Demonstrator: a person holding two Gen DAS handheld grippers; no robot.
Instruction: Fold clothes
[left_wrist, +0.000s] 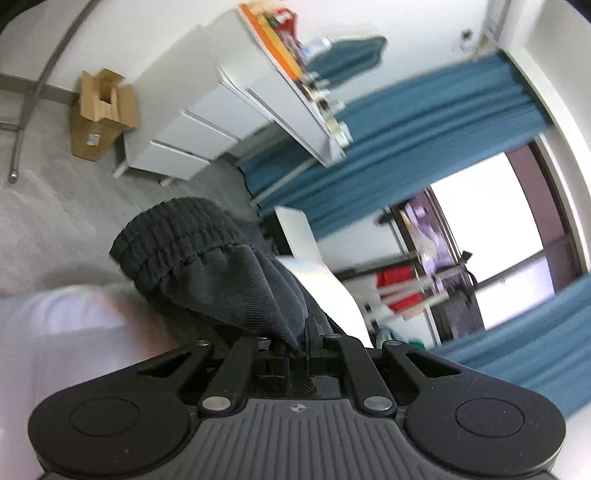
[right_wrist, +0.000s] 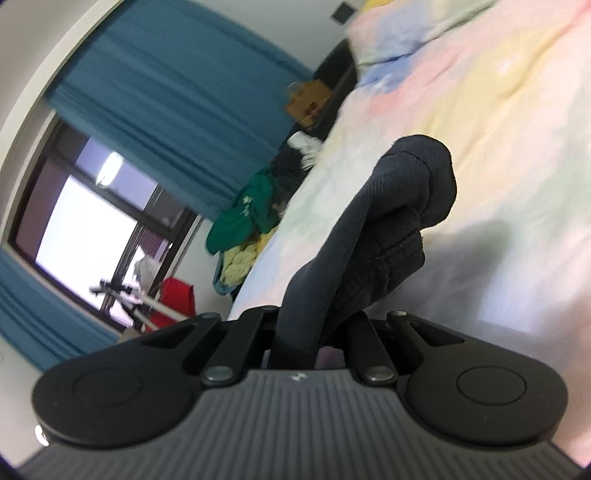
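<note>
A dark grey garment (left_wrist: 207, 266) with a ribbed elastic band bunches up in front of my left gripper (left_wrist: 297, 347), which is shut on its fabric. The same dark garment (right_wrist: 388, 218) rises from my right gripper (right_wrist: 299, 339), also shut on a fold of it. Cloth hides the fingertips in both views. The garment hangs lifted above a bed with a pastel sheet (right_wrist: 498, 110), and its shadow falls on the sheet to the right.
A white drawer unit (left_wrist: 207, 125) and a cardboard box (left_wrist: 99, 114) stand on the grey floor. Blue curtains (left_wrist: 424, 129) frame a window. A pile of green and yellow clothes (right_wrist: 243, 221) lies at the bed's edge. A red item (right_wrist: 177, 295) hangs on a rack.
</note>
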